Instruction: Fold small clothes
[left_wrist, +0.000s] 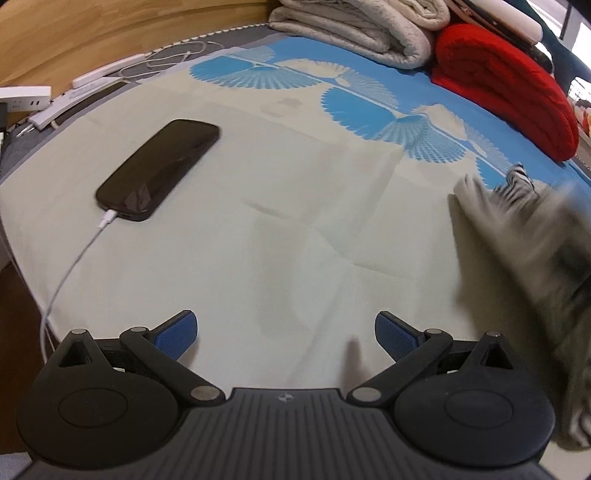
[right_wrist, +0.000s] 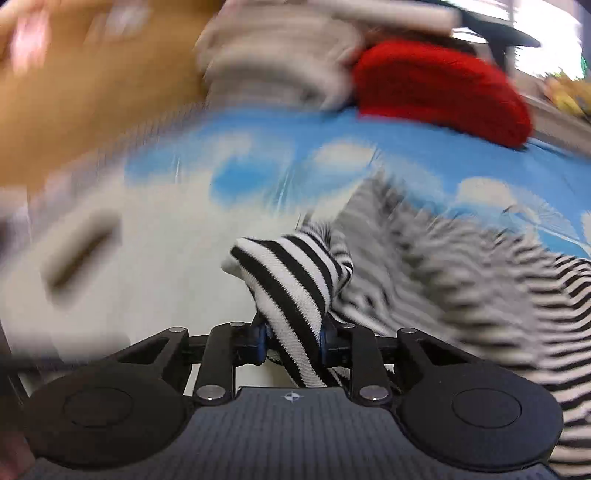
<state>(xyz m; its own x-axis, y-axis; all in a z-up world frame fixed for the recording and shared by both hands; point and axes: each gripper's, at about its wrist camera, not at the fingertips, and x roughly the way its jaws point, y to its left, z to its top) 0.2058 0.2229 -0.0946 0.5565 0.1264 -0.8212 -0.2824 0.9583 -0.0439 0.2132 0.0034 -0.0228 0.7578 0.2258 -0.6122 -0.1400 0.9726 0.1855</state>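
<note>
Two grippers over the bedsheet (left_wrist: 280, 236), one loaded, one empty
Your right gripper (right_wrist: 293, 338) pinches a ribbed black-and-white striped garment (right_wrist: 291, 280); the rest trails right, blurred, above the sheet. Your left gripper (left_wrist: 286, 334) stands wide open, blue textured pads (left_wrist: 177, 334) bare. Only the left view shows the glossy black phone (left_wrist: 159, 168) on its white cable (left_wrist: 70, 266); both show the folded red knit (left_wrist: 506, 88)

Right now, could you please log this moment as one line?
left claw: open, empty | right claw: shut on striped garment | phone: on bed, charging
</note>
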